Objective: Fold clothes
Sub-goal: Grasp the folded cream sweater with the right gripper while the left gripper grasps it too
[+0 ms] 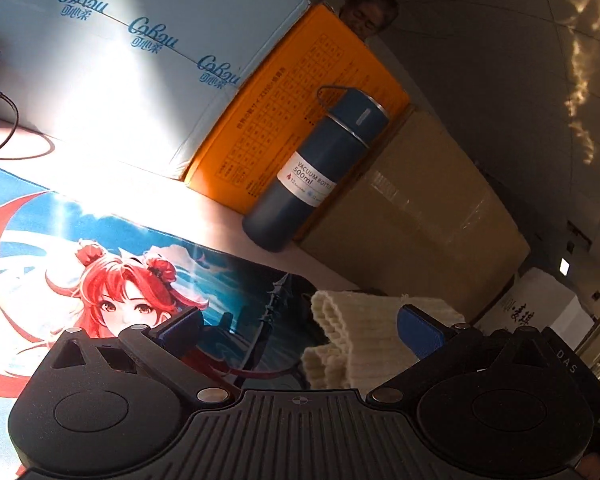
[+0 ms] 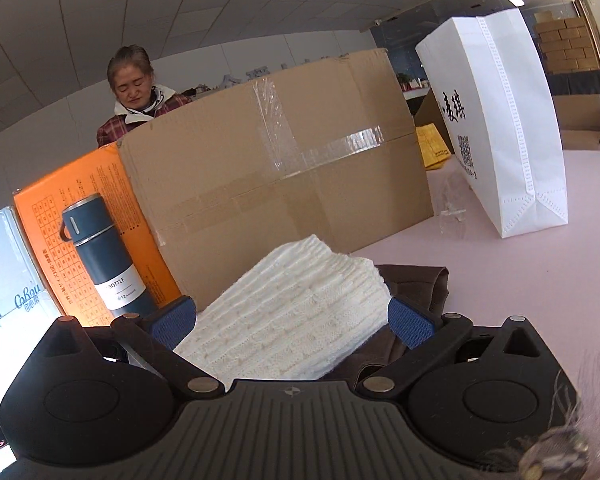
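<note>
A folded cream knit garment (image 2: 300, 312) lies on top of a dark brown garment (image 2: 416, 284) on the pale pink table. In the left wrist view the cream knit (image 1: 360, 332) shows between the fingers, toward the right one. My left gripper (image 1: 300, 332) is open, its blue pads wide apart, and holds nothing. My right gripper (image 2: 292, 320) is open too, its blue pads on either side of the cream knit without closing on it.
A blue vacuum bottle (image 1: 312, 172) stands against an orange box (image 1: 300, 100) and a large cardboard box (image 2: 276, 160). A white bag (image 2: 500, 132) stands at the right. An anime desk mat (image 1: 100, 272) covers the table at the left. A person (image 2: 136, 88) sits behind the boxes.
</note>
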A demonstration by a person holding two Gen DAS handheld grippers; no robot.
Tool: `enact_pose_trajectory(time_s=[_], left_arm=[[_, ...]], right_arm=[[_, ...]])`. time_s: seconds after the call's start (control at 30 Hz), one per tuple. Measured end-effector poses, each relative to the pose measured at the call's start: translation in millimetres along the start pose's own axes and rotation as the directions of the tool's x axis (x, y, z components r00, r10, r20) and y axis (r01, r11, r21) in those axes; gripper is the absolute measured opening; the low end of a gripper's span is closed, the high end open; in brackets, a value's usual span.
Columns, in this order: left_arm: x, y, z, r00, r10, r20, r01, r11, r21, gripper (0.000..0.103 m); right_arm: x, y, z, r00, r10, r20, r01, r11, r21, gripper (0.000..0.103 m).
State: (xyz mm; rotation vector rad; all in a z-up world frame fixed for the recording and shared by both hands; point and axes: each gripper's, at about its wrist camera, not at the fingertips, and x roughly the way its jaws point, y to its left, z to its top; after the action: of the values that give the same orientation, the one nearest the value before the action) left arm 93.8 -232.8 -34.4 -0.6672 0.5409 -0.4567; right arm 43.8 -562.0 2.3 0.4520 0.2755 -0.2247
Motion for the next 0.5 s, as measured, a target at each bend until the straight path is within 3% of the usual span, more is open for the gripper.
enact_pose_trajectory(time_s=[0.1, 0.17, 0.3, 0.5], left_arm=[[21, 9, 4, 0.984, -0.139, -0.109, 0.127, 0.985, -0.114, 0.103], [31, 7, 2, 0.973, -0.196, -0.126, 0.181, 0.976, -0.118, 0.103], [53, -4, -10, 0.945, -0.252, -0.209, 0.234, 0.966, -0.107, 0.103], [63, -12, -25, 0.924, -0.304, -0.23, 0.306, 0.952, -0.029, 0.103]], right_arm=[[13, -19, 4, 0.999, 0.044, -0.027, -0.041, 0.993, 0.112, 0.103], [22, -28, 7, 0.995, 0.092, -0.042, -0.083, 0.981, 0.176, 0.103], [44, -41, 10, 0.979, 0.174, -0.108, -0.138, 0.95, 0.279, 0.103], [68, -40, 5, 0.975, 0.153, -0.162, -0.099, 0.949, 0.299, 0.103]])
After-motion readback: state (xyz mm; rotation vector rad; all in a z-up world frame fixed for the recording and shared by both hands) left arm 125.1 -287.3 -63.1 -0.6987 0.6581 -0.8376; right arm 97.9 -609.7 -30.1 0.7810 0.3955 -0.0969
